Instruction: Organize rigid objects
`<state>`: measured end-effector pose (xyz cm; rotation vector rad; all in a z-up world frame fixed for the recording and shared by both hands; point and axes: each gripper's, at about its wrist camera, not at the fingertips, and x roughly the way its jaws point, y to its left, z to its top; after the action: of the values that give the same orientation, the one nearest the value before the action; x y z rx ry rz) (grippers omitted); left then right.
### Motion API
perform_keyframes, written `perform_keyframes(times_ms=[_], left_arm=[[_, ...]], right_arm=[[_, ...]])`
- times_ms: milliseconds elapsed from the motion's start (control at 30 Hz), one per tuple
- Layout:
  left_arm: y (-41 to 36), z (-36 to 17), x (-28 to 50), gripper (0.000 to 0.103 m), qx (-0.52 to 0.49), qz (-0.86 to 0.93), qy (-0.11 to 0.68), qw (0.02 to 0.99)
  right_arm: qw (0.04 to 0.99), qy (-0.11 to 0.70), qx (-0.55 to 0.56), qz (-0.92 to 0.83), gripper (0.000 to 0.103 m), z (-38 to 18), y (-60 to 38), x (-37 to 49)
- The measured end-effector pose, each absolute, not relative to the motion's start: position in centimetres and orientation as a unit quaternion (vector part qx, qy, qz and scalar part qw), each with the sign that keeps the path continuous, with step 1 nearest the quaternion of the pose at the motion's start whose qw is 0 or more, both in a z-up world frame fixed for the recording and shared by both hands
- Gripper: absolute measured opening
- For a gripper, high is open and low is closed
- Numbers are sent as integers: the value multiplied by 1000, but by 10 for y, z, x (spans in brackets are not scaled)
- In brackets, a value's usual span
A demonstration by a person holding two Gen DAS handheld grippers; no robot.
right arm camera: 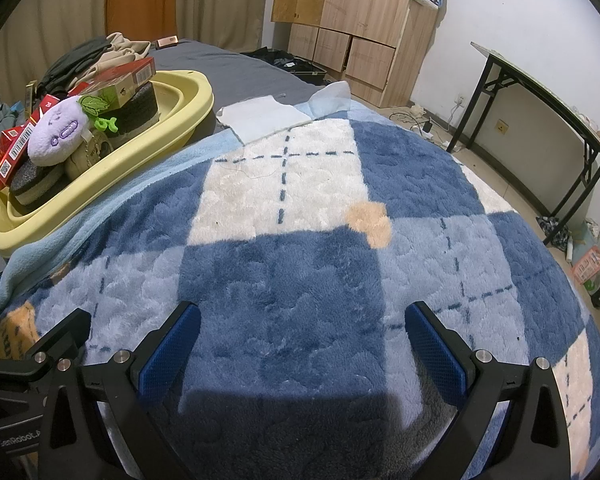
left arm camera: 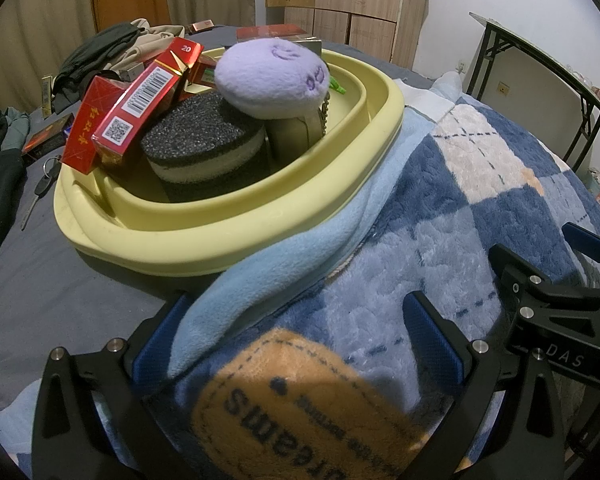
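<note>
A pale yellow basin [left arm camera: 236, 236] sits on the bed and holds red cartons [left arm camera: 136, 108], a dark round sponge [left arm camera: 204, 140] and a purple plush [left arm camera: 272, 76]. It also shows in the right wrist view [right arm camera: 100, 184] at the left. My left gripper [left arm camera: 300, 344] is open, its fingers either side of the blue checked blanket's [left arm camera: 440, 216] edge and orange label [left arm camera: 300, 408], just in front of the basin. My right gripper [right arm camera: 300, 340] is open and empty over the blanket [right arm camera: 300, 240], right of the left gripper.
Loose red boxes [left arm camera: 48, 140], keys [left arm camera: 44, 184] and piled clothes [left arm camera: 112, 52] lie on the grey sheet left of and behind the basin. A folding table [right arm camera: 548, 108] stands at the right wall. A wooden wardrobe [right arm camera: 352, 24] stands beyond the bed.
</note>
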<state>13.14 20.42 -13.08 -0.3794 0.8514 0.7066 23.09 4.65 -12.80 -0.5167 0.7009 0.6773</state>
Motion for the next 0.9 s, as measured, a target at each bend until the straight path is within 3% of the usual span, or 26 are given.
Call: perform_keyframes(times_ms=[900], left_arm=[[205,-131,132,103,-179,334,402,834]], right_arm=[[852,333,-246,322,103,-128,47,231]])
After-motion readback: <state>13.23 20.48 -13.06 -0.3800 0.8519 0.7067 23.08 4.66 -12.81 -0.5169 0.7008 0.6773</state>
